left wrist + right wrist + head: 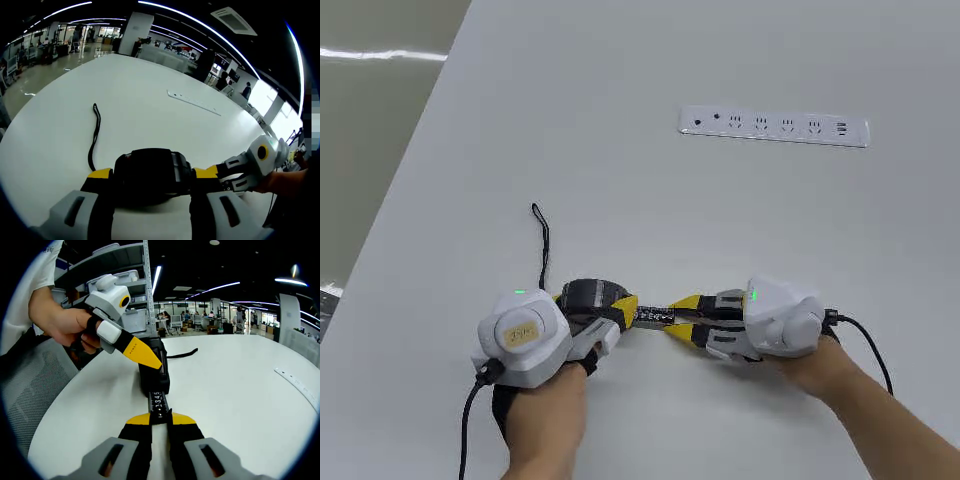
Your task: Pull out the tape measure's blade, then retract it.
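Right gripper view: blade [157,401] is showing digits 2345; your right gripper [159,419] is pinching it just out of the tape measure [590,295], which your left gripper [152,173] is clamping on the white table [620,150]. Strap [542,243] is trailing beyond it; power strip [773,126] is lying well apart.
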### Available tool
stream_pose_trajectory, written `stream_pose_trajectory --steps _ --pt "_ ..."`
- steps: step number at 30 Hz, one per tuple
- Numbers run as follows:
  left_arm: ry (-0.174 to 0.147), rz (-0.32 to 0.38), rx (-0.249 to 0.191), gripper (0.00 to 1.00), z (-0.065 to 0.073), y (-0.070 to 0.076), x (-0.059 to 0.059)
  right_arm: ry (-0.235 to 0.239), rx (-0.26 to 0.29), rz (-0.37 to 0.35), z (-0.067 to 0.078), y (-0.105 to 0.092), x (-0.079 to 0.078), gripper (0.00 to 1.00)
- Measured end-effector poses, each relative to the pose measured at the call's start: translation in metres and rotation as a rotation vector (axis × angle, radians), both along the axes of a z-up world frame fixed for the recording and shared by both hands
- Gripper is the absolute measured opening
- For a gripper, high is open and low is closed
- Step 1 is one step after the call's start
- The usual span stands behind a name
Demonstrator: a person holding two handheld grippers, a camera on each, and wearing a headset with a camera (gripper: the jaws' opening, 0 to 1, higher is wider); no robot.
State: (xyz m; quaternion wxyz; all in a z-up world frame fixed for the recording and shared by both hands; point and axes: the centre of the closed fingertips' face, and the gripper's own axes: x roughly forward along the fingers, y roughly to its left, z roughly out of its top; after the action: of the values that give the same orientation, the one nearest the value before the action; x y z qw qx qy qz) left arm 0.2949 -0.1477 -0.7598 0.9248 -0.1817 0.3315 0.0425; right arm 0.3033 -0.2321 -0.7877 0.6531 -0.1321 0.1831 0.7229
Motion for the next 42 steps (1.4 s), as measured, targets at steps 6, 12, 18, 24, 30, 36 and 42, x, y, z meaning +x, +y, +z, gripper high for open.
stream_pose_trajectory --steps 6,12,18,24,30,36,42 --pt "-0.001 0.003 -0.003 0.57 0.000 0.000 0.000 -0.006 0.004 0.000 0.000 0.009 0.000 0.10" --pt "0.002 0.000 -0.005 0.57 0.000 0.000 0.000 -0.015 0.007 0.005 -0.001 0.014 -0.005 0.10" --pt "0.001 0.001 -0.006 0.57 0.000 0.000 0.000 -0.014 0.007 0.006 -0.001 0.018 -0.006 0.10" --pt "0.001 0.002 -0.005 0.57 0.001 0.000 0.000 -0.020 0.007 0.008 -0.001 0.021 -0.006 0.10" --pt "0.000 0.003 -0.010 0.57 0.001 0.000 0.000 -0.019 0.008 0.011 -0.001 0.027 -0.007 0.10" --pt "-0.003 0.006 -0.019 0.57 0.002 0.001 0.000 -0.026 0.008 0.018 0.000 0.035 -0.011 0.10" --pt "-0.006 0.007 -0.017 0.57 0.002 0.001 0.001 -0.022 0.008 0.018 0.001 0.034 -0.011 0.10"
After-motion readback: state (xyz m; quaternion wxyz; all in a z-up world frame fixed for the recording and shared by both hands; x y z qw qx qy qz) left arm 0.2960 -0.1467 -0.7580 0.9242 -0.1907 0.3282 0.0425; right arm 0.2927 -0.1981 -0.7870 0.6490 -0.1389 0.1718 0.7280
